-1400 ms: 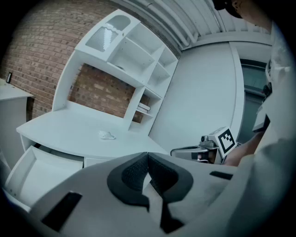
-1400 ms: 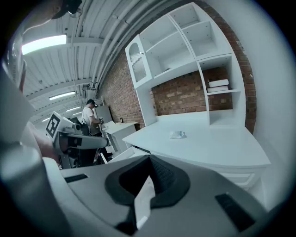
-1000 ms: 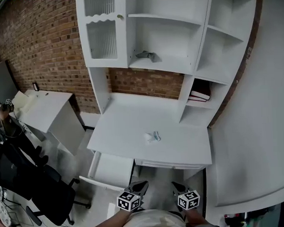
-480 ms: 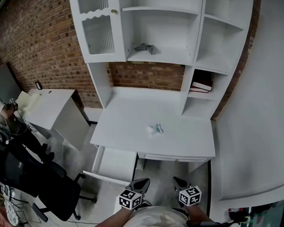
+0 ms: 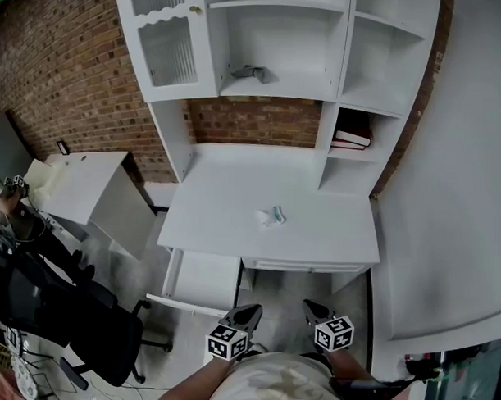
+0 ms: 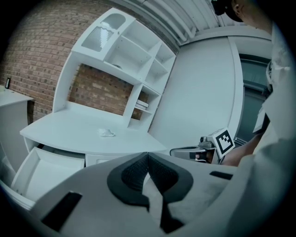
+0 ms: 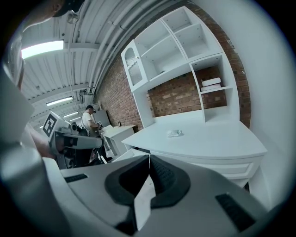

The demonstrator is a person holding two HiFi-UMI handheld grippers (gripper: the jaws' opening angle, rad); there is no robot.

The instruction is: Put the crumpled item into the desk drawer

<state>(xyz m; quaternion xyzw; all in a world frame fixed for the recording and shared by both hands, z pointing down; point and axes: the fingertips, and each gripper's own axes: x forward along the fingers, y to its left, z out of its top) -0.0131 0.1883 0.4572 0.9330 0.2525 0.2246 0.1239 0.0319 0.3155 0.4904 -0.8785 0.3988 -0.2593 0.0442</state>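
On the desk (image 5: 226,200), crumpled item (image 5: 270,216), indistinct

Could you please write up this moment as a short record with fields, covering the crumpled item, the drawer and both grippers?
crumpled item: lying on the desk top, right of centre, nothing touching it
drawer: pulled open under the desk's left side
left gripper: shut, holding nothing, low in front of the desk
right gripper: shut, holding nothing, beside the left gripper
task stage: item not yet picked up
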